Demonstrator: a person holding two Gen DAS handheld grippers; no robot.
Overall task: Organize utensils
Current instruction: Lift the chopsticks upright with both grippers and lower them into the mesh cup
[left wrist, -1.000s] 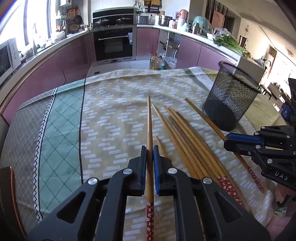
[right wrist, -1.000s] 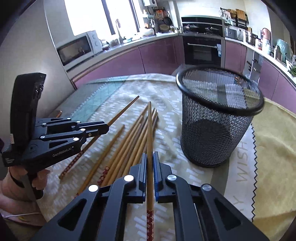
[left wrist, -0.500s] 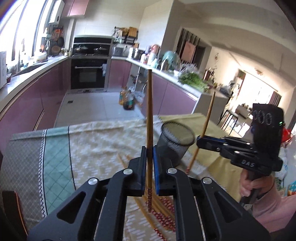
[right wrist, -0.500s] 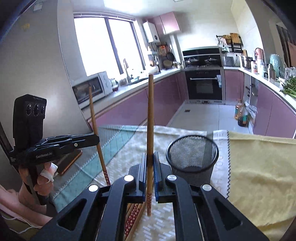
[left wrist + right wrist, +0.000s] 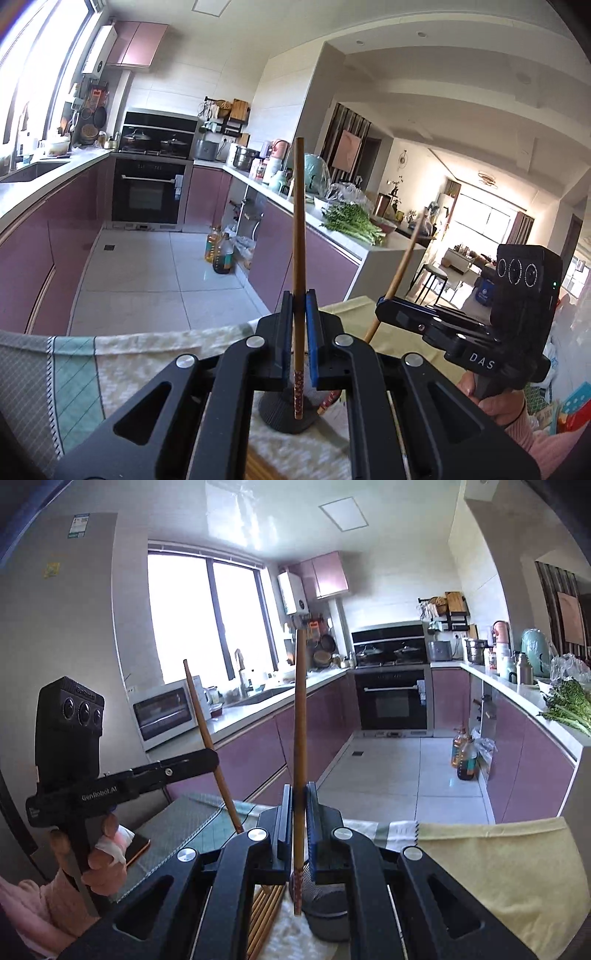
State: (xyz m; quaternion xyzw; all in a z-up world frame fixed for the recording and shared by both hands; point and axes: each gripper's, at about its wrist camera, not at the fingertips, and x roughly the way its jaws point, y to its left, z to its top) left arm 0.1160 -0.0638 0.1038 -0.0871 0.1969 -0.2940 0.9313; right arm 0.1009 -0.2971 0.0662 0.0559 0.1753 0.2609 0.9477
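My left gripper (image 5: 298, 332) is shut on a wooden chopstick (image 5: 297, 236) held upright, its patterned red end hanging over the black mesh holder (image 5: 288, 415). My right gripper (image 5: 299, 814) is shut on a second chopstick (image 5: 300, 716), also upright, with its red end just above the mesh holder (image 5: 327, 919). Each gripper shows in the other's view: the right one (image 5: 384, 308) with its slanted chopstick (image 5: 404, 258), the left one (image 5: 212, 757) with its chopstick (image 5: 201, 716). Several loose chopsticks (image 5: 264, 912) lie on the cloth beside the holder.
The table carries a patterned cloth (image 5: 122, 369) with a green band and a yellow cloth (image 5: 491, 864) on the right. A phone (image 5: 138, 847) lies near the left hand. Purple kitchen counters, an oven (image 5: 147, 192) and oil bottles (image 5: 221, 254) stand beyond the table.
Both grippers have lifted their chopsticks off the table, tipped them upright and brought the red ends down close over the mesh holder.
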